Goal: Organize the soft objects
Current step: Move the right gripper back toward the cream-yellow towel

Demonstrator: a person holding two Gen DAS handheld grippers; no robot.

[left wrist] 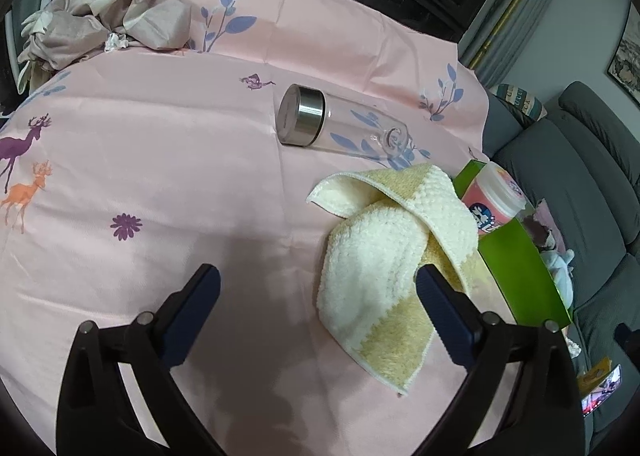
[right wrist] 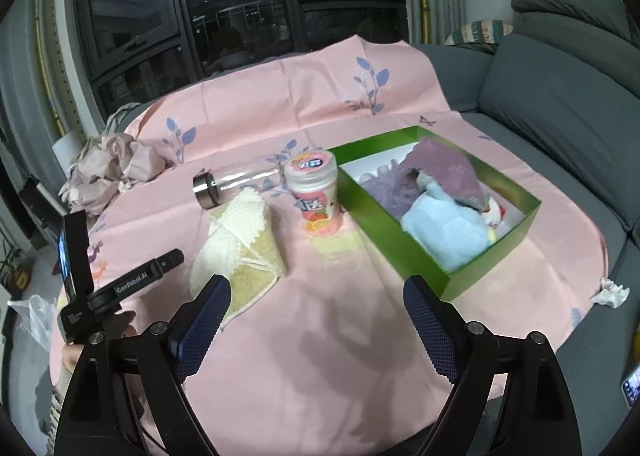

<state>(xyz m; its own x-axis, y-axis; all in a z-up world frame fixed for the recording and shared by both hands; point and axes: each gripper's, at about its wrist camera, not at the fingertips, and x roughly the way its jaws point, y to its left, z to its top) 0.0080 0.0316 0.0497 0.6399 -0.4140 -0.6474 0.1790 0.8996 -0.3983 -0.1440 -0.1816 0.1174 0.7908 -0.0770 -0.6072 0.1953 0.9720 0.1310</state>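
The yellow-and-cream towel (left wrist: 384,264) lies crumpled on the pink cloth (left wrist: 160,176) that covers the table, just left of the green box (right wrist: 440,256) and near the pink tub (right wrist: 318,192). Its long axis runs from the near edge toward the far side, ending close to the glass bottle (left wrist: 340,124) lying on its side.

Left gripper (left wrist: 318,292): released, jaws spread wide, nothing between the pads. The towel sits just ahead and to the right, partly behind the right finger. Right gripper (right wrist: 318,304): also released and empty. Here the towel lies ahead and to the left, its near corner just beyond the left finger.

Judgement: the left gripper is the nearer one; a short shift to the right would centre it on the towel.

The right wrist view shows the box interior, already holding a purple cloth (right wrist: 432,172) and a light blue soft item (right wrist: 448,228). The left wrist view shows only the box's outer wall, but shows more of the towel's folds.
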